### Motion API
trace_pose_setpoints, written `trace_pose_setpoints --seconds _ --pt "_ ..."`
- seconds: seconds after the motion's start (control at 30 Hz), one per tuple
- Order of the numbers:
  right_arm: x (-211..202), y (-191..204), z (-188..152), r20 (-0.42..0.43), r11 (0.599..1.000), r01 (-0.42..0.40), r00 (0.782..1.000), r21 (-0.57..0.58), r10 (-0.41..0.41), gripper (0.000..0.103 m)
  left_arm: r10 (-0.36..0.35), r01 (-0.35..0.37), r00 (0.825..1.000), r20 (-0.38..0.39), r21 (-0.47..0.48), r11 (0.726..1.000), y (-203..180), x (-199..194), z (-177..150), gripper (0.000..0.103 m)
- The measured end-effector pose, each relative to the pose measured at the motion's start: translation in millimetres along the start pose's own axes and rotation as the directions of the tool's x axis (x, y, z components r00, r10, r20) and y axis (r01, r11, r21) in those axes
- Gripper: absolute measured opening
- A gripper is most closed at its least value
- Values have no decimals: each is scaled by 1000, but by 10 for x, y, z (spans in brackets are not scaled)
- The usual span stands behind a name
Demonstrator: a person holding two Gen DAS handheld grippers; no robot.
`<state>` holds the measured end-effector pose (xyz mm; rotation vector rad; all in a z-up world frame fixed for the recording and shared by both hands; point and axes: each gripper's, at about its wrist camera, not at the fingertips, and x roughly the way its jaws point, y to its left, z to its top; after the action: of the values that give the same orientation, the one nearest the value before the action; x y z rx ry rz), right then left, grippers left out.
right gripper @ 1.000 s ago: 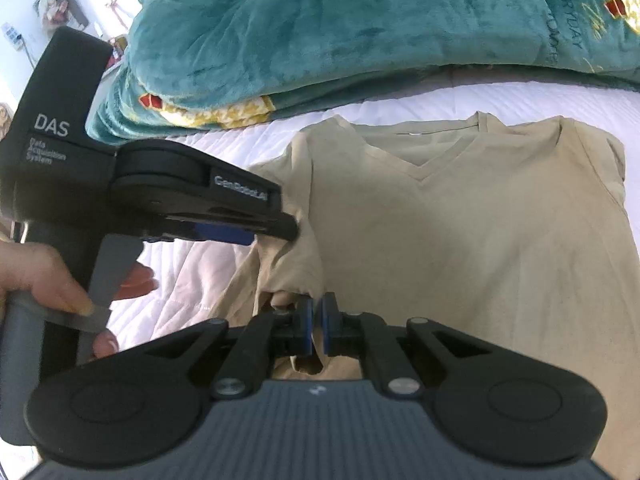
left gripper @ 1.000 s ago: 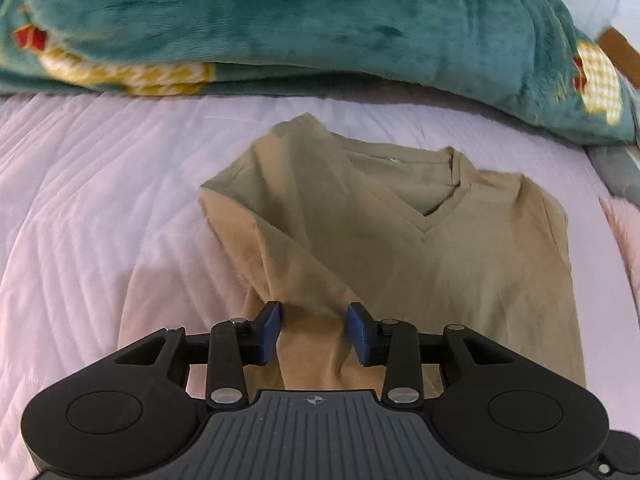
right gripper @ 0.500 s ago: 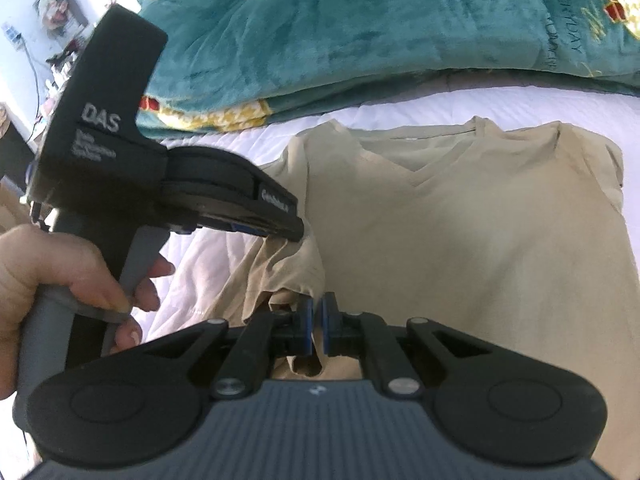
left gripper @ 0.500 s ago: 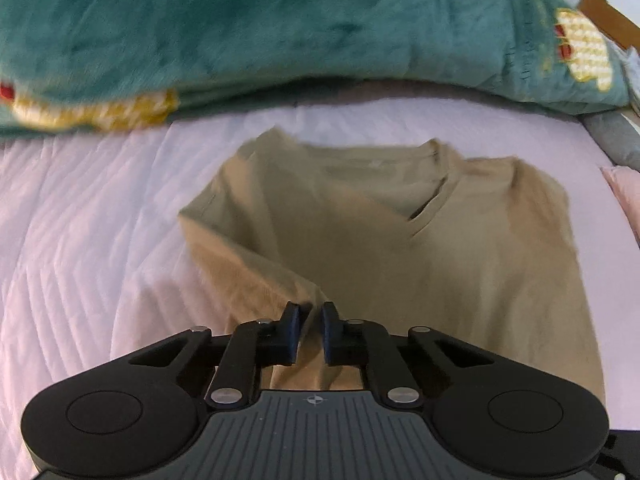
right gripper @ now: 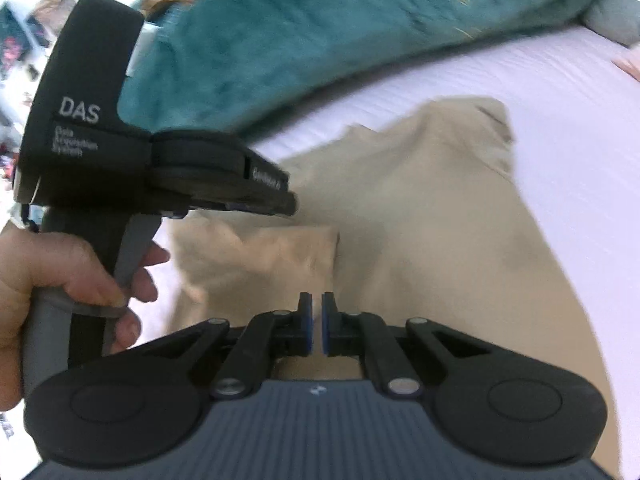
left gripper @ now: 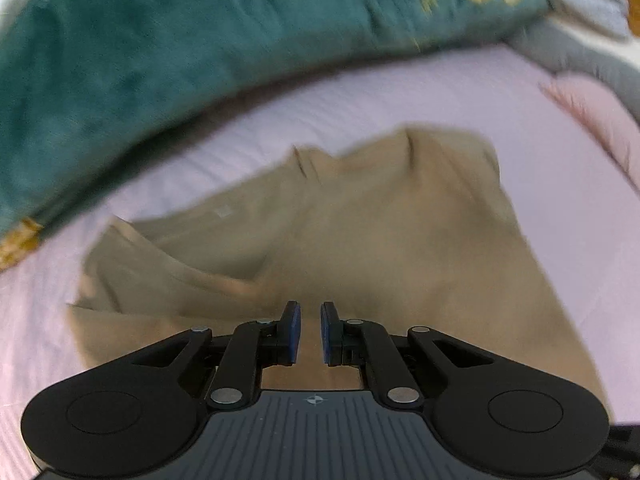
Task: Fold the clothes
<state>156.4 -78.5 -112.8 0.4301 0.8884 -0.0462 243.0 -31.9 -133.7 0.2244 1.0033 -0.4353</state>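
Left wrist view: nearest us, the left tongs [left gripper: 310, 332] are pinched on a fold of the tan shirt [left gripper: 360, 232], blue pads almost together with cloth between them. In the right wrist view the right tongs [right gripper: 317, 322] are likewise clamped narrow on the shirt's edge. Just beyond them a folded-over flap of the shirt lies on its body. To the left, a hand [right gripper: 60, 284] grips the handle of the left tongs. The shirt lies on the bed's pale pink sheet [left gripper: 560, 184]. Farthest back, a teal plush blanket [left gripper: 200, 40] is heaped along the bed, blurred.
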Motion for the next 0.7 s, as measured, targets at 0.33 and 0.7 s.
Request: trace_pose_setpoints --seconds 0.33,0.7 --pt "-130 -89 -85 -61 1000 18 998 -19 -19 18 20 -19 1000 9 -84 996 266 -283 -276 45" --pt "-1101 937 -625 -112 964 -190 979 -185 171 28 44 -65 994 -103 -211 975 845 -1485 -1337 46"
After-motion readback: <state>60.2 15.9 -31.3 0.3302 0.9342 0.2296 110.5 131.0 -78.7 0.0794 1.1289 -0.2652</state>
